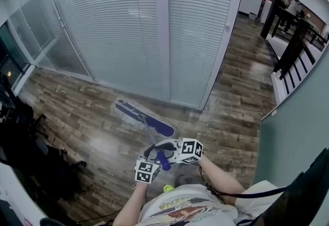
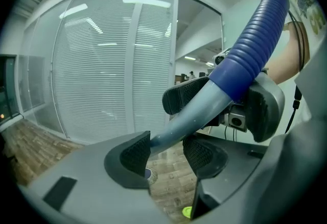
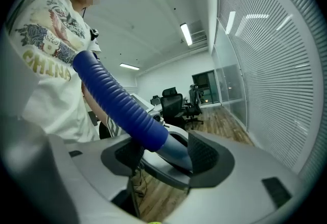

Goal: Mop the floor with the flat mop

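The wood-plank floor [image 1: 92, 132] fills the head view, bounded at 12 o'clock by a glass partition [image 1: 128, 24] with closed blinds. The flat mop head [image 1: 145, 117] lies flat on the planks just in front of that partition. It is toward 11 o'clock from both grippers, and its long axis runs from about 10 to 4 o'clock. Its handle [image 1: 150, 131] slants back from the pad toward 5 o'clock and ends in a blue ribbed grip [image 1: 163, 161] near the person's body.

Both grippers are clamped on that handle. The right gripper [image 3: 159, 152] has its jaws closed where the ribbed grip meets the grey pole. The left gripper [image 2: 166, 147] bites the bare pole just below, so it is the one nearer the pad along the shaft.

Since the pad lies across the handle's line, a push toward 11 o'clock would probably run it into the partition's base. The next stroke likely needs to be a sideways sweep or a pull back toward 5 o'clock.
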Action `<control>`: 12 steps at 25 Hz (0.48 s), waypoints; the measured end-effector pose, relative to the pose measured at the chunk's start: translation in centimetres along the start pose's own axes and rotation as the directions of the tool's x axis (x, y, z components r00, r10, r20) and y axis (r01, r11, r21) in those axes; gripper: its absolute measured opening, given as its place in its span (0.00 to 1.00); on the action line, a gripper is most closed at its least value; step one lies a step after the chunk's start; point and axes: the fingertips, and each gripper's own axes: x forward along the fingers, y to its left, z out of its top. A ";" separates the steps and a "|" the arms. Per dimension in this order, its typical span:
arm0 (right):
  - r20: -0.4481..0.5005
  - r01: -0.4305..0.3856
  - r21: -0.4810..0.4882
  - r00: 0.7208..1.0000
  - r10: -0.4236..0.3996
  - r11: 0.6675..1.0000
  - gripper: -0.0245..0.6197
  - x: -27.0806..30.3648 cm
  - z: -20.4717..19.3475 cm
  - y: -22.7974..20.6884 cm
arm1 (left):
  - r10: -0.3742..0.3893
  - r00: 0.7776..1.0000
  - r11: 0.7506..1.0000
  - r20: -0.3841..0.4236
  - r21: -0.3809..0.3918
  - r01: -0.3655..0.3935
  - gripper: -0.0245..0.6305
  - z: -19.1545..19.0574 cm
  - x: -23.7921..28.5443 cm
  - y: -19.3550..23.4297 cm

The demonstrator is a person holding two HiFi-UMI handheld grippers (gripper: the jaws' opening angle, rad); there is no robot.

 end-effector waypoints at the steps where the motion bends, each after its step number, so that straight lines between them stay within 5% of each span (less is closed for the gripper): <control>1: 0.019 0.006 0.006 1.000 -0.006 1.000 0.42 0.1 0.6 -1.2 | 0.000 1.000 1.000 0.012 -0.005 0.000 0.31 0.6 0.5 1.0; 12: 0.085 0.013 0.013 0.996 -0.014 1.000 0.42 0.0 6.8 -18.5 | 0.018 0.999 1.000 0.041 -0.021 -0.017 0.31 8.8 10.3 13.8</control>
